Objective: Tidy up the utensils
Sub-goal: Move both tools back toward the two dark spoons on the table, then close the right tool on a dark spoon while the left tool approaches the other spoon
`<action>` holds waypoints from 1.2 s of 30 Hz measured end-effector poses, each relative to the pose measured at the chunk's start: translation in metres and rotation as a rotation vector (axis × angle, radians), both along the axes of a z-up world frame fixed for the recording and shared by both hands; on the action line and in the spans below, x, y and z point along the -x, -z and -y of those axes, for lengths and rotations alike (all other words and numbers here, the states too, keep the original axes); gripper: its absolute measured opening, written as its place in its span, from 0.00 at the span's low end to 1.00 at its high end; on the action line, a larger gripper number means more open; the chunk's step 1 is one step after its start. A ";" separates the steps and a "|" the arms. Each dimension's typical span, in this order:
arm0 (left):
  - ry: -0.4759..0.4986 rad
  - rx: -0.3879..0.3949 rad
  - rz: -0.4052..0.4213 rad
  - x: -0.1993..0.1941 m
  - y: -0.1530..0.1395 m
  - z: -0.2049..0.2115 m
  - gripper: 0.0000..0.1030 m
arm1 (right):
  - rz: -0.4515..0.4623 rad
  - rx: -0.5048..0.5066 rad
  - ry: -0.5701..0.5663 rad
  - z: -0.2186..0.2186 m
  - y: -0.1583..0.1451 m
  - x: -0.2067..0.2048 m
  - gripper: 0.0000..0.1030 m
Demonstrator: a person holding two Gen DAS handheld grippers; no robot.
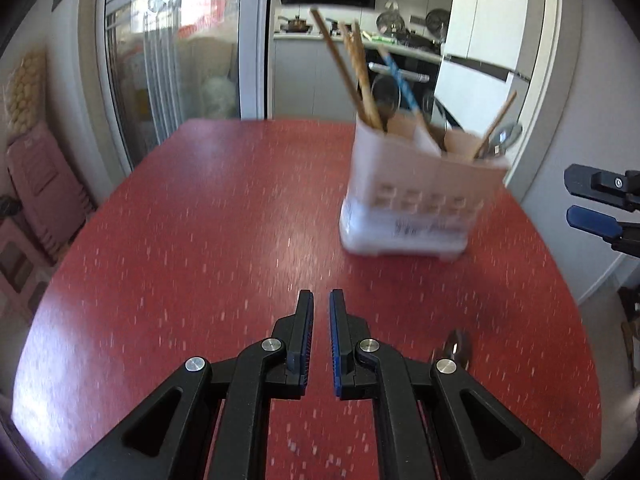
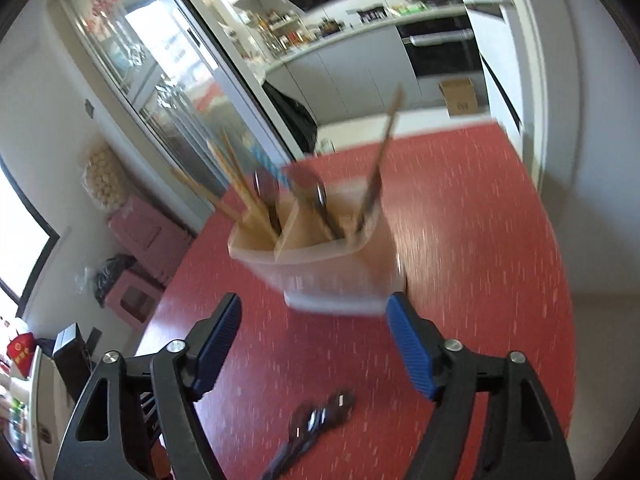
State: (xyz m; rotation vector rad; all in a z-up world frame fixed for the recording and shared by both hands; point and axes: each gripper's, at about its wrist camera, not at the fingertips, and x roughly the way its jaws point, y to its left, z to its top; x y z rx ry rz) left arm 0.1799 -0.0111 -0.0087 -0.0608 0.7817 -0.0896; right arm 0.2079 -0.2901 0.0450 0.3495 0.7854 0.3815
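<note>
Right wrist view shows a blurred dark utensil [image 2: 316,424] flat on the red table [image 2: 500,240] just below the wide-open right gripper [image 2: 314,340], holder [image 2: 320,256] ahead; I judge dropping straight and pinching its handle works best, left gripper [image 1: 321,312] nearly closed, empty

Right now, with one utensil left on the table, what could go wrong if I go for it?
The spoon lies flat on the red table, blurred in both views, so the open right tongs may misjudge it and skid it away. The utensil holder stands close ahead, its chopsticks leaning outward; a swing could tip it. The left tongs look nearly closed, empty.
</note>
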 end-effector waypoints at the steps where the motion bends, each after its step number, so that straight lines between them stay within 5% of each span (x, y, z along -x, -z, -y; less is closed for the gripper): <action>1: 0.005 0.003 -0.024 0.006 0.008 0.000 0.36 | -0.022 0.005 0.000 -0.001 0.008 0.006 0.78; 11: 0.044 0.018 -0.130 0.052 0.055 -0.002 0.41 | -0.217 0.015 0.048 -0.002 0.080 0.049 0.78; 12: 0.037 0.024 -0.132 0.054 0.055 -0.004 0.78 | -0.229 0.018 0.047 -0.004 0.084 0.051 0.78; 13: 0.022 0.029 -0.131 0.055 0.055 -0.006 1.00 | -0.243 0.018 0.046 -0.006 0.087 0.052 0.78; 19: -0.010 0.030 -0.060 0.062 0.040 -0.022 1.00 | -0.308 0.023 0.040 -0.020 0.101 0.055 0.79; 22: -0.021 0.022 -0.077 0.062 0.043 -0.028 1.00 | -0.336 0.012 0.025 -0.029 0.105 0.054 0.80; 24: -0.031 0.018 -0.085 0.062 0.044 -0.032 1.00 | -0.347 0.012 0.031 -0.033 0.108 0.054 0.92; 36: -0.051 -0.024 -0.129 0.062 0.059 -0.042 1.00 | -0.462 0.043 0.020 -0.069 0.126 0.039 0.91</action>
